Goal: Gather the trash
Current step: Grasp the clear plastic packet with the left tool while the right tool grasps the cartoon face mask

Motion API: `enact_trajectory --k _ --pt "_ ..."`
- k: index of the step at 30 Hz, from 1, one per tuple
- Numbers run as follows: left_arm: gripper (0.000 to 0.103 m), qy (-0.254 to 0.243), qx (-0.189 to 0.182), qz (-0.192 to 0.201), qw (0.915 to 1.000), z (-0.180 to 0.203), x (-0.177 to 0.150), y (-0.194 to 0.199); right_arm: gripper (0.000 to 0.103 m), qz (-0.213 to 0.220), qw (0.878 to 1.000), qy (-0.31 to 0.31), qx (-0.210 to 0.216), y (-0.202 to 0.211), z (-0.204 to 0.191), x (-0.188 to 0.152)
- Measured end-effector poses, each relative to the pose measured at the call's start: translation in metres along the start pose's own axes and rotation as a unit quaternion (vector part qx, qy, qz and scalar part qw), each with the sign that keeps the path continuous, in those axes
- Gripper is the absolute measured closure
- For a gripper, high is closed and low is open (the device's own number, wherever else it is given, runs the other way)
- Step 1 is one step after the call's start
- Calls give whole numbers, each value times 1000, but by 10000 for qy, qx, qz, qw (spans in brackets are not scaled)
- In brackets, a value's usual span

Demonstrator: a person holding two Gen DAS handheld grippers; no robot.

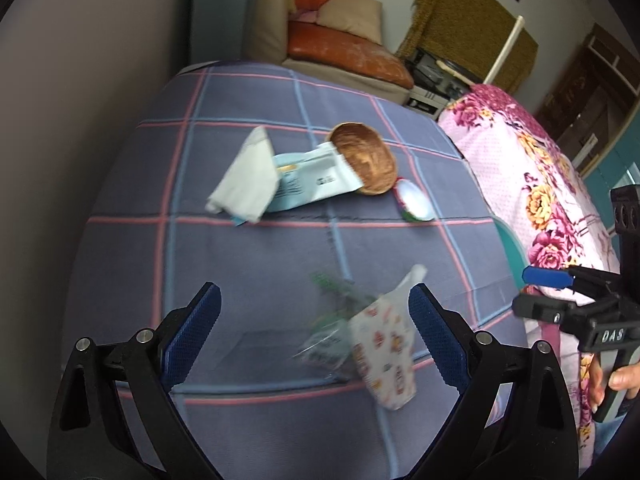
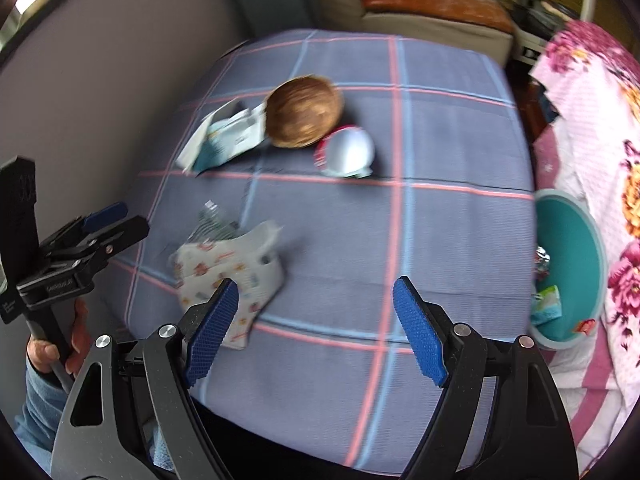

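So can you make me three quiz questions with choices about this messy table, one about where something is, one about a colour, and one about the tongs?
1. Where is the teal bin?
A. beside the table's right edge
B. on the sofa
C. on the table's middle

2. What colour are the tongs' pads?
A. red
B. blue
C. yellow

3. How do the right tongs stand?
A. shut on the brown bowl
B. shut on a wrapper
C. open, holding nothing

Answers: 1 A, the bin sits just past the checked tablecloth; 2 B, both pads are blue; 3 C, only cloth shows between them.
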State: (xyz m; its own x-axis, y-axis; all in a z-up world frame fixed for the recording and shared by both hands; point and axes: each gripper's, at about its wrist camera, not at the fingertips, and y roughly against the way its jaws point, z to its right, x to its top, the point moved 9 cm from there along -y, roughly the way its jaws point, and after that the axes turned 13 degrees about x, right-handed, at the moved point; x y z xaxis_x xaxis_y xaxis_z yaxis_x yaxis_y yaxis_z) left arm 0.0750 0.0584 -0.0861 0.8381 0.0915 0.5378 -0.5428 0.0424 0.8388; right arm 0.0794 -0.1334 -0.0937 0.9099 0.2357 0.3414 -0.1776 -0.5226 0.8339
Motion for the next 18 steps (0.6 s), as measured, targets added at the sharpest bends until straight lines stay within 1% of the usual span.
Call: enact_trajectory --k 4,8,13,16,17,18 --pt "8 190 104 -71 9997 -29 -15 -5 27 -484 9980 380 107 -39 -38 -18" --pt "8 428 153 -198 9988 -55 -27 -12 27 -766 9957 512 120 -68 -57 -30" --pt "8 596 128 -255 9978 -70 -40 -14 27 -848 9949 537 49 -92 -66 -32" --pt "8 657 110 -265 9974 -74 -45 -16 27 -804 9955 501 8 -100 -65 -28" --pt "8 676 86 -285 9973 -74 -47 -16 28 -786 9960 424 50 -102 -63 -26" --pt "8 679 75 -300 9972 -74 -48 -17 32 -780 9962 376 65 -104 -61 -26"
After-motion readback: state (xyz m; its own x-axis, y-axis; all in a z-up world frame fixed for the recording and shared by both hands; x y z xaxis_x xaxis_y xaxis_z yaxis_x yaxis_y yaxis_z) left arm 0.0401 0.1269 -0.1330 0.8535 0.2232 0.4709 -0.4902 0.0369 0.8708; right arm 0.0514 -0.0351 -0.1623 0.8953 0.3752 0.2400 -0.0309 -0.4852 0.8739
